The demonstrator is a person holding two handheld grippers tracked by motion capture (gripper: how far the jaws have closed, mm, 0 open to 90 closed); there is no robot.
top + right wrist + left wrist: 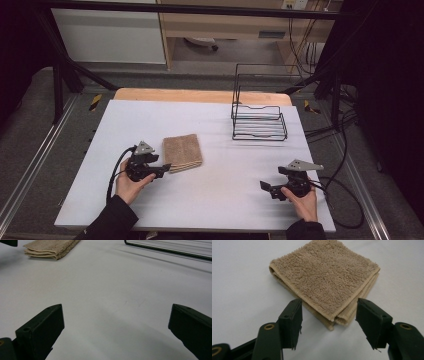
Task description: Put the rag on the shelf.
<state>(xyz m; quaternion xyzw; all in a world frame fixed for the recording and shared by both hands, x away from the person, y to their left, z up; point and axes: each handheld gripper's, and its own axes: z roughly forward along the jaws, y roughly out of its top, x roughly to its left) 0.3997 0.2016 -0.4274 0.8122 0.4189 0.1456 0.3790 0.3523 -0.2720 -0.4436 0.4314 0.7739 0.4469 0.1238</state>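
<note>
Nearest: my left gripper, jaws apart, straddling near corner of folded tan towel, pads not yet pressing. Towel lies flat on white table, left of centre. Judgement: take all folded layers at corner, bite deep, or lower plies slip. My right gripper, jaws wide apart, nothing between, resting low over table. Farther: black wire rack, well apart from towel; path looks unobstructed.

From my remote station: a plain tan towel on my white worktop, a black wire rack and my two black hand-held grippers, grey-plated.
</note>
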